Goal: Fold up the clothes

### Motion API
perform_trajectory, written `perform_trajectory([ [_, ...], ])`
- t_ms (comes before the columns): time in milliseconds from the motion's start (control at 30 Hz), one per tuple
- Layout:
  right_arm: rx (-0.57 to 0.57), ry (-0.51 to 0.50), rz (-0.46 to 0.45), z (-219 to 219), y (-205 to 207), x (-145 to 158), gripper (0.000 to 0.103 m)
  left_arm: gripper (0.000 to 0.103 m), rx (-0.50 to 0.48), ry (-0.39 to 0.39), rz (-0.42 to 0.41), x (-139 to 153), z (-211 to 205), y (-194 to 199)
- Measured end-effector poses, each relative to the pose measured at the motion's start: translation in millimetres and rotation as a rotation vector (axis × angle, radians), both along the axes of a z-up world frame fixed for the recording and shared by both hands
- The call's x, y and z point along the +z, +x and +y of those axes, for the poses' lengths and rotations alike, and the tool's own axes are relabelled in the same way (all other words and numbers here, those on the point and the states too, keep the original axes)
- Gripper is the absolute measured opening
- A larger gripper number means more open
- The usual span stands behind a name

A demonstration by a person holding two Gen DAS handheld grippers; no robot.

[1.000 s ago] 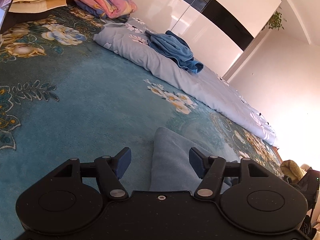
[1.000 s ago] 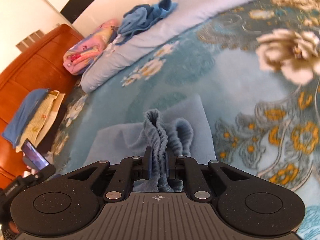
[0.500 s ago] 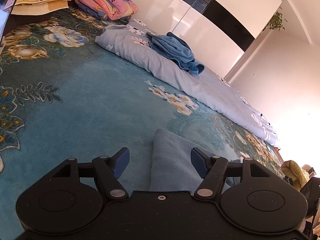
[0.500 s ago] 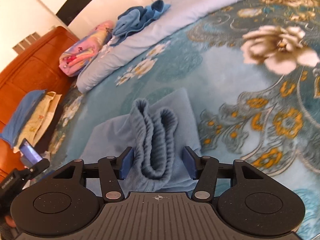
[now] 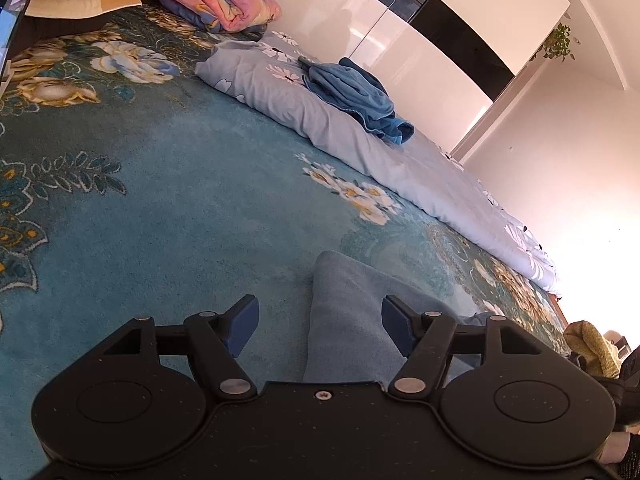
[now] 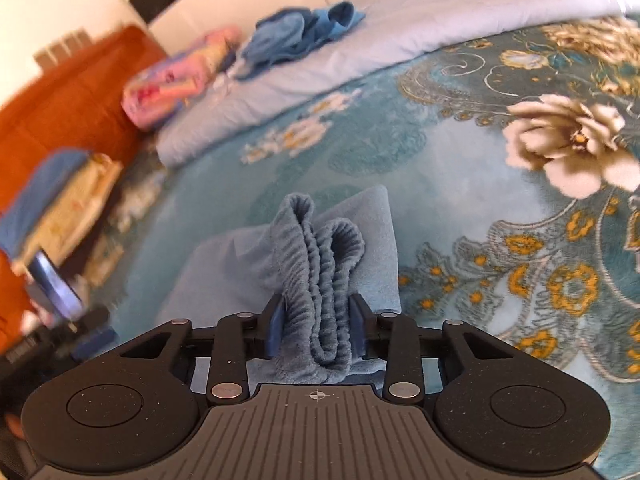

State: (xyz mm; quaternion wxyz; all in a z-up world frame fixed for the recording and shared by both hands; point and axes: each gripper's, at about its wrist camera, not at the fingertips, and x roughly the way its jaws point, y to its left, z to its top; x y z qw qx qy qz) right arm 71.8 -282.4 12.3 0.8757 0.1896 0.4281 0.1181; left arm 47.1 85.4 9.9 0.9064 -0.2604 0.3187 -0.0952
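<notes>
Half a second ago my right gripper (image 6: 316,330) had let go, with its jaws wide apart. Now they have closed in again on the ribbed waistband (image 6: 320,264) of the blue garment (image 5: 348,320), touching both sides, though I cannot tell how hard they squeeze. My left gripper (image 5: 318,326) has hardly moved; its jaws stay wide open over a flat corner of the same garment and hold nothing. The garment lies partly folded on the flowery bed cover (image 5: 168,200). I think I was fixing my hold, so the next fold can begin.
</notes>
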Motion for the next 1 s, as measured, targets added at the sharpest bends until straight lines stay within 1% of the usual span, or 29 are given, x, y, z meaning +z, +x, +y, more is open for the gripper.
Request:
perform_trajectory([
  [67, 0.002, -0.012, 0.004, 2, -4, -1, 0.035, 0.066, -0.001, -0.002, 0.002, -1, 0, 1],
  [233, 0.007, -0.004, -0.011, 4, -15, 4, 0.035, 0.066, 0.0, -0.005, 0.012, -4, 2, 3],
  [300, 0.019, -0.008, -0.028, 6, -18, 8, 0.037, 0.066, -0.003, -0.005, 0.013, -5, 1, 3],
  [367, 0.038, -0.007, -0.04, 10, -19, 11, 0.042, 0.066, -0.007, -0.005, 0.015, -5, 0, 3],
  [467, 0.049, -0.018, -0.036, 14, -16, 7, 0.043, 0.066, -0.012, -0.005, 0.017, -6, -1, 3],
  [567, 0.024, 0.012, 0.004, 8, -7, -4, 0.044, 0.066, -0.015, -0.005, 0.018, -6, -1, 3],
  [667, -0.009, 0.089, 0.039, -1, -3, -16, 0.043, 0.067, -0.007, -0.002, 0.015, -6, 1, 2],
  [700, -0.009, 0.097, 0.039, -1, -3, -16, 0.043, 0.067, -0.004, -0.002, 0.015, -5, 1, 2],
  [767, -0.007, 0.11, 0.034, -2, -4, -16, 0.032, 0.067, -0.001, 0.0, 0.016, -5, 1, 3],
  [833, 0.01, 0.108, -0.007, -1, -7, -9, 0.025, 0.067, -0.006, 0.0, 0.018, -5, -1, 3],
  [900, 0.027, 0.121, -0.043, -3, -8, 0, 0.023, 0.067, -0.016, 0.003, 0.018, -5, -3, 3],
  [1000, 0.045, 0.105, -0.099, -6, -8, 14, 0.022, 0.067, -0.031, 0.003, 0.018, -5, -6, 4],
])
